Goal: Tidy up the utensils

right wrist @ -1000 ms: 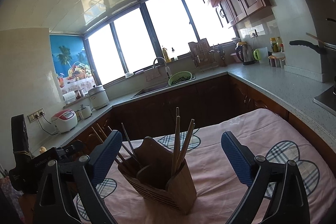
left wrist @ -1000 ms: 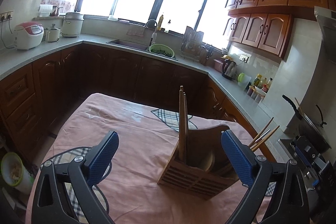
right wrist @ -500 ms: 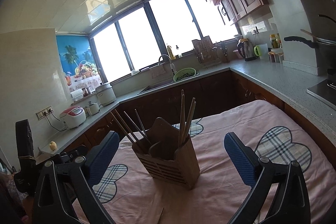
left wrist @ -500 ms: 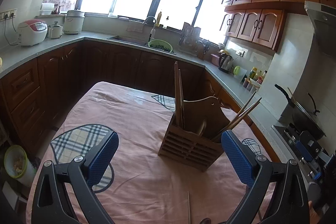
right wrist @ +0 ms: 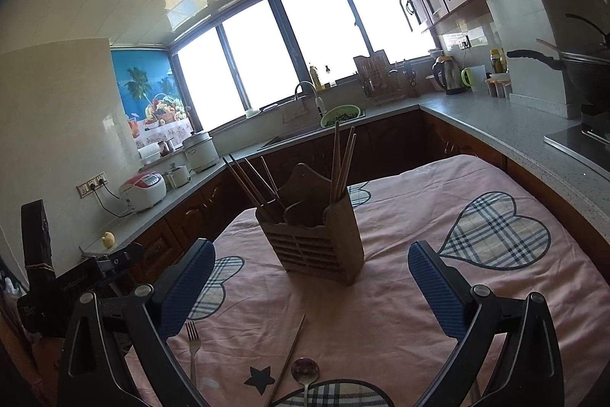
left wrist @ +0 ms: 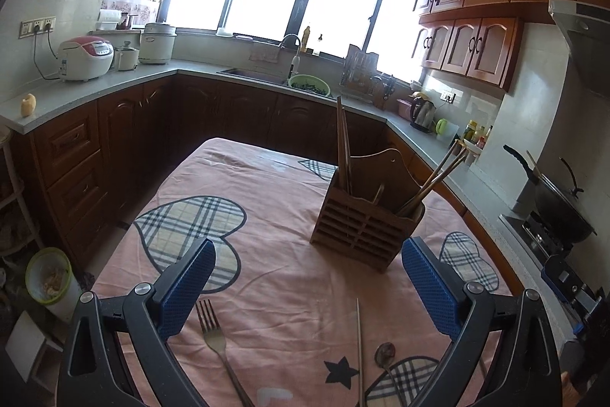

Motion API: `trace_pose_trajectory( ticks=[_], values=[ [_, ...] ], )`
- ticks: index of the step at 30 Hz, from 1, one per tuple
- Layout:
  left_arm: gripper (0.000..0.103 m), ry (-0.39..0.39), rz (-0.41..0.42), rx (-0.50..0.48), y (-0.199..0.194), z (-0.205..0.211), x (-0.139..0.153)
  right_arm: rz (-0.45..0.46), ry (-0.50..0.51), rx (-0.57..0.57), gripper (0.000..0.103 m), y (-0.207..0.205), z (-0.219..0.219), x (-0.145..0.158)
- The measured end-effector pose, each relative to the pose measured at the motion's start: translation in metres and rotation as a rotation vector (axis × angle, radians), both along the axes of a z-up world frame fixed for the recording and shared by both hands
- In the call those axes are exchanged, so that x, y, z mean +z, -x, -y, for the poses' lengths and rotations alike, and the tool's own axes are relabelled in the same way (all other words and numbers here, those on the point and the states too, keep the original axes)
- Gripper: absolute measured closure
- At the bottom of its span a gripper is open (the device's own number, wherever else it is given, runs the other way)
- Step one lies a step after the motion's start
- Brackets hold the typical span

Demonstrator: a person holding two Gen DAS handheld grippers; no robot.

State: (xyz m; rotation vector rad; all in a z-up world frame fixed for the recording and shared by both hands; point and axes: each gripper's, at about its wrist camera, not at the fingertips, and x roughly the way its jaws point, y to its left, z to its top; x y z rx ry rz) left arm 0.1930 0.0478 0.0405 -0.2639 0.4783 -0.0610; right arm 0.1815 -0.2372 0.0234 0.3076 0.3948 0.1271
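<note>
Utensils lie loose on the pink-clothed tabletop [left wrist: 289, 292]: a fork [left wrist: 215, 332], a single chopstick [left wrist: 359, 342] and a spoon [left wrist: 385, 355], all near the cameras. Beyond them the wooden utensil holder [left wrist: 366, 216] stands upright with chopsticks [left wrist: 343, 147] in its compartments. Left gripper [left wrist: 307, 287] and right gripper [right wrist: 310, 290] both hover above the cloth, jaws wide apart, holding nothing.

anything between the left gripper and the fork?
Nothing visible. The fork lies bare on the cloth just inside the left hand-held gripper, beside its left finger; the chopstick and spoon lie off to the right.
</note>
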Motion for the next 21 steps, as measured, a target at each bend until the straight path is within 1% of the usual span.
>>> trace_pose_trajectory(
  ticks=[4, 8, 10, 12, 13, 15, 18, 20, 21],
  values=[
    [0.004, -0.051, 0.04, 0.028, 0.026, 0.002, -0.001, 0.009, 0.023, 0.01, 0.001, 0.018, -0.004, 0.003],
    [0.004, -0.041, 0.068, 0.031, 0.051, -0.001, -0.008, 0.022, 0.065, 0.014, 0.001, 0.037, -0.01, 0.003],
    [0.004, -0.087, 0.052, 0.026, 0.058, 0.001, -0.011, 0.026, 0.088, 0.02, 0.001, 0.045, -0.013, 0.004],
    [0.004, -0.137, 0.047, 0.01, 0.065, 0.005, -0.007, 0.033, 0.114, 0.028, 0.001, 0.054, -0.016, 0.004],
    [0.002, -0.153, 0.05, -0.002, 0.07, 0.008, -0.004, 0.036, 0.126, 0.035, 0.001, 0.058, -0.018, 0.006],
    [0.001, -0.178, 0.069, -0.022, 0.078, 0.011, 0.007, 0.049, 0.161, 0.054, 0.0, 0.064, -0.023, 0.015],
    [0.001, -0.21, 0.11, -0.01, 0.094, 0.017, 0.017, 0.093, 0.223, 0.065, 0.0, 0.074, -0.03, 0.034],
    [0.001, -0.21, 0.125, -0.001, 0.105, 0.02, 0.013, 0.121, 0.244, 0.048, 0.0, 0.083, -0.032, 0.041],
    [0.001, -0.206, 0.131, 0.004, 0.111, 0.021, 0.006, 0.128, 0.24, 0.046, 0.0, 0.087, -0.033, 0.041]
  ],
)
